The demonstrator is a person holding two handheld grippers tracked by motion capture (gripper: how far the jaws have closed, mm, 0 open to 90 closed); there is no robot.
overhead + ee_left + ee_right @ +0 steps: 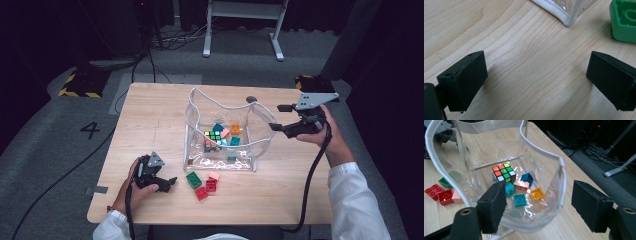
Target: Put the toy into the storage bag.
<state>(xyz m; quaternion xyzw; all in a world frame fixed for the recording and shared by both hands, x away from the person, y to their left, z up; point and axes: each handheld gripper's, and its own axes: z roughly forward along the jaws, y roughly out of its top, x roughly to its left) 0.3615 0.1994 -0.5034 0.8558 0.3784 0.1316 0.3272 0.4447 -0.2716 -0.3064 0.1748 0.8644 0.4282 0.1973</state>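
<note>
A clear plastic bag (200,107) with white trim stands open mid-table. Inside lie a colour cube (504,173) and several small bricks, among them an orange brick (536,194) and a teal brick (520,200). My right gripper (276,117) is open just off the bag's right rim (563,182), which shows between its jaws, untouched. My left gripper (170,184) is open low over bare wood, left of a green brick (193,179). In the left gripper view that green brick (624,20) lies beyond the right jaw, by the bag's corner (566,21).
Two red bricks (201,193) (211,185) and a pink brick (214,176) lie with the green one in front of the bag. The wooden table (150,115) has bare room at left and right. A white desk frame (240,30) stands beyond it.
</note>
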